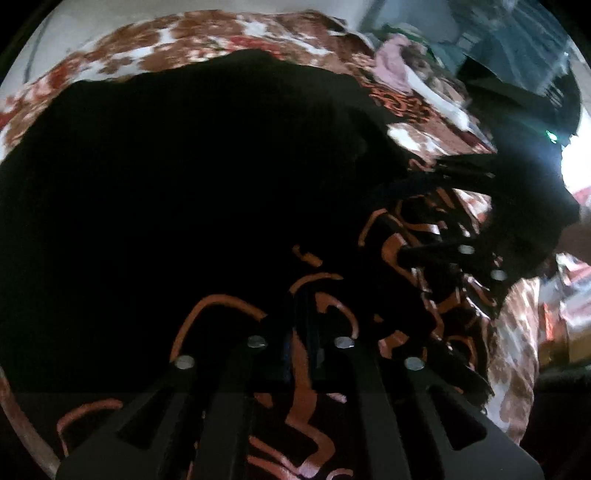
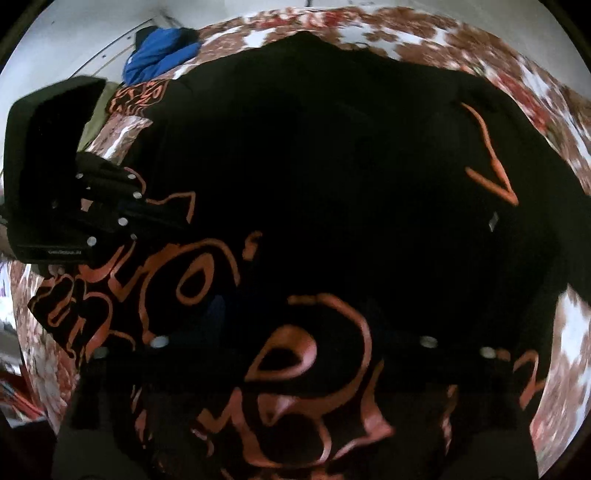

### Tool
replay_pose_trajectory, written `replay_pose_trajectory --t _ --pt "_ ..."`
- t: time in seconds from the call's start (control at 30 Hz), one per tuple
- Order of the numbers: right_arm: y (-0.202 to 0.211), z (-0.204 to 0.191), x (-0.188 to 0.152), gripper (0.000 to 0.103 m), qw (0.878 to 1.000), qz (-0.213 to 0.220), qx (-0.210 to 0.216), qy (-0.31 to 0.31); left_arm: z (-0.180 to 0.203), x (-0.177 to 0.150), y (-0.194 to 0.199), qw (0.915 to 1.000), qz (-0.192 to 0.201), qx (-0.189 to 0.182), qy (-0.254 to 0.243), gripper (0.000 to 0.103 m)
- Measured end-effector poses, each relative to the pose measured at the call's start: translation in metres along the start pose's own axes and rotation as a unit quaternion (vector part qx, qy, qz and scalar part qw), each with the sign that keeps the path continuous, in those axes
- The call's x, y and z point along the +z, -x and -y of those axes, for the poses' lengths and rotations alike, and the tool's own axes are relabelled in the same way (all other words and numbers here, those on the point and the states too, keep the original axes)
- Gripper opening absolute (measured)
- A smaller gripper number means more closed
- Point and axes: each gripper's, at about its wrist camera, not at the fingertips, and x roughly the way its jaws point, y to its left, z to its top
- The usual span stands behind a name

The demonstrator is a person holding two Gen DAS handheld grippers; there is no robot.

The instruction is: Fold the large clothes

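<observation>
Black printed garment spread over the floral bedspread, filling both views.

Soft, limp, light cloth; best pinched at an edge or corner. Left gripper fingers narrow, pinching cloth at 6 o'clock; right gripper fingers wide.

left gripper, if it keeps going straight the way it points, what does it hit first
Most likely the black garment with orange print, which fills the view just beyond the left gripper. Depth is unclear, but nothing else shows in between.
</observation>
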Motion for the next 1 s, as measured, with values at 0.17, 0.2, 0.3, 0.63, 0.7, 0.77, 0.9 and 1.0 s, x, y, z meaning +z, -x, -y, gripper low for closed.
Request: replay_pose_trajectory --t 0.17,0.2,0.3,0.63,0.7,0.77,0.9,1.0 --pt "0.043 0.010 0.021 0.097 0.998 0.053 -0.018 -0.023 -0.011 0.024 0.038 0.9974 0.045 0.055 0.014 0.085" --pt "0.053 0.013 0.033 0.098 0.997 0.071 -0.025 -0.022 -0.014 0.033 0.046 0.9962 0.055 0.064 0.021 0.096" --pt "0.070 0.021 0.069 0.098 0.991 0.110 -0.070 -0.018 -0.022 0.065 0.062 0.9898 0.089 0.107 0.033 0.098" --pt "-0.016 0.056 0.131 0.098 0.986 0.072 -0.145 -0.044 -0.053 0.110 -0.018 0.9798 0.037 0.191 0.044 0.098" --pt "-0.038 0.063 0.124 0.098 0.987 0.056 -0.144 -0.041 -0.057 0.101 -0.037 0.9760 0.018 0.216 0.027 0.098" --pt "-0.055 0.066 0.115 0.098 0.988 0.043 -0.141 -0.043 -0.063 0.092 -0.049 0.9761 0.007 0.216 0.026 0.098" --pt "-0.072 0.077 0.095 0.098 0.988 0.032 -0.144 -0.046 -0.081 0.074 -0.056 0.9797 0.029 0.188 0.064 0.099" --pt "-0.076 0.081 0.086 0.098 0.988 0.036 -0.142 -0.049 -0.086 0.070 -0.060 0.9822 0.036 0.169 0.073 0.099"
